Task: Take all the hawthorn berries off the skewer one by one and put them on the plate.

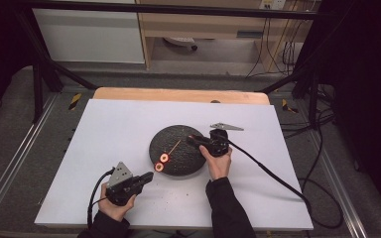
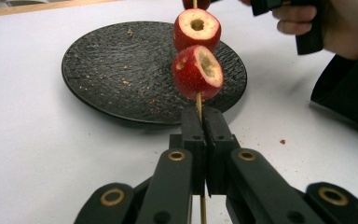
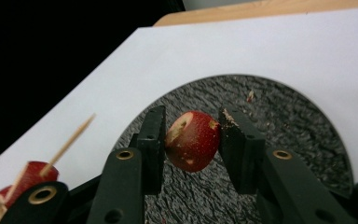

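High view: left gripper [image 1: 146,177] and right gripper [image 1: 192,140] flank black plate [image 1: 181,163].
Left gripper view: jaws clamped on skewer [image 2: 198,100]; two red fruits [image 2: 197,71] threaded just ahead.
Right gripper view: jaws pinch loose fruit piece [image 3: 192,140] above plate.

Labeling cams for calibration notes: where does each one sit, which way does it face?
High view: above the person's side, looking forward and down on the table; both forearms, left gripper, right gripper.
Left gripper view: on the left gripper, along shut jaws clamping the skewer, toward the plate.
Right gripper view: on the right gripper, jaws holding a fruit piece above the plate.
Shared: plate, skewer.
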{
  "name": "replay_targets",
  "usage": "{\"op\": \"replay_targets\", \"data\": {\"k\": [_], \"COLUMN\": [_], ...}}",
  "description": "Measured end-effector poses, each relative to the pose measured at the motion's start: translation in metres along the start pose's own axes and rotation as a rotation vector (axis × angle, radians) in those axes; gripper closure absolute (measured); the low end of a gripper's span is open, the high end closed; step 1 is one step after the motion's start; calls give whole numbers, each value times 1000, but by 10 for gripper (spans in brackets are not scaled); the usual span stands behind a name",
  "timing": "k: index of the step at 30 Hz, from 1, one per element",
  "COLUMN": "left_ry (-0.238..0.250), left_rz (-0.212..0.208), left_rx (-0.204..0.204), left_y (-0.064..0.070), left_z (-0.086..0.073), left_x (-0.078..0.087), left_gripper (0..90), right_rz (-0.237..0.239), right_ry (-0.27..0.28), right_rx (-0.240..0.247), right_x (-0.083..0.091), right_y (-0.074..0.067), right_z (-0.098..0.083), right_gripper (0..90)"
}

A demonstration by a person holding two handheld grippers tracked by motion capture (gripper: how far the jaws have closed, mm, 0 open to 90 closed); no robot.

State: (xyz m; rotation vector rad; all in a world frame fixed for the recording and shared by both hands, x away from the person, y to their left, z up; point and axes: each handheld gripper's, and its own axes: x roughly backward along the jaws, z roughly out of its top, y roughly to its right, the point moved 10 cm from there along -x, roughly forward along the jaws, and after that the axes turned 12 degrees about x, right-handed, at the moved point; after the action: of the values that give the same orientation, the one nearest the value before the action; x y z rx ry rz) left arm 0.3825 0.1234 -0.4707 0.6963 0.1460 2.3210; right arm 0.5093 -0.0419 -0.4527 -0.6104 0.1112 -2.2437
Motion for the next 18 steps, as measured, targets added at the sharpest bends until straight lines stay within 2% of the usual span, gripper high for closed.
{"op": "replay_targets", "data": {"k": [6, 18], "left_ry": [-9, -11], "left_rz": [-2, 2], "left_rx": [2, -1], "left_y": [0, 0], "left_z": [-1, -2], "left_x": [-2, -2], "left_gripper": [884, 884], "right_rz": [-12, -21], "right_ry": [-69, -155], "right_rx": [-3, -3], "right_x": [-18, -31], "right_y": [3, 5], "right_z": [-24, -50], "right_gripper": [637, 635]}}
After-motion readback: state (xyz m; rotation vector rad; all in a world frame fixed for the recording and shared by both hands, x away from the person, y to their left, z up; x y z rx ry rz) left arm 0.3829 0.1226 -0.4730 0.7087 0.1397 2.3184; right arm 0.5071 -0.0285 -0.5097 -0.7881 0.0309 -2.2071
